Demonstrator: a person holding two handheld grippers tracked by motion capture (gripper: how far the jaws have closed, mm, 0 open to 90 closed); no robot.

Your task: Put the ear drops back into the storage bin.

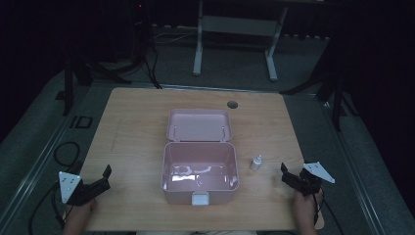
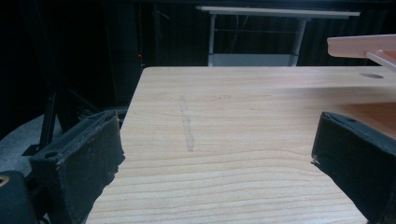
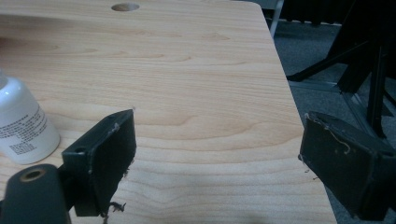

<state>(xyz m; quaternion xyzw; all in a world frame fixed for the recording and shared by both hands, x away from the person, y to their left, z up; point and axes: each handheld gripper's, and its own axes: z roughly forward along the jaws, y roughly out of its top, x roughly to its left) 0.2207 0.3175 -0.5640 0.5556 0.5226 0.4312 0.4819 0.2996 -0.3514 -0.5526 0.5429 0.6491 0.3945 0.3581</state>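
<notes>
**Little white bottle waits beside the open pink box**

A small white plastic bottle point(image 1: 256, 162) with a printed label stands upright on the light wooden table point(image 1: 132, 132). It is just to the right of a pink plastic box point(image 1: 199, 172), close to it but not touching. In the right gripper view the bottle point(image 3: 21, 128) sits at the left edge, a bit past the left jaw.

The pink box is open and has nothing in it. Its lid point(image 1: 199, 125) is tipped back behind it. A small white latch point(image 1: 199, 199) shows on the front wall.

The right gripper point(image 1: 292, 177) rests near the table's right front corner, close to the bottle. Its jaws are spread wide and grasp nothing; bare wood shows between them.

The left gripper point(image 1: 100, 180) is far off at the table's left front corner, well apart from the box. Its jaws are spread wide too, with bare wood between them.

A round hole point(image 1: 232, 104) sits near the back edge of the table.
</notes>
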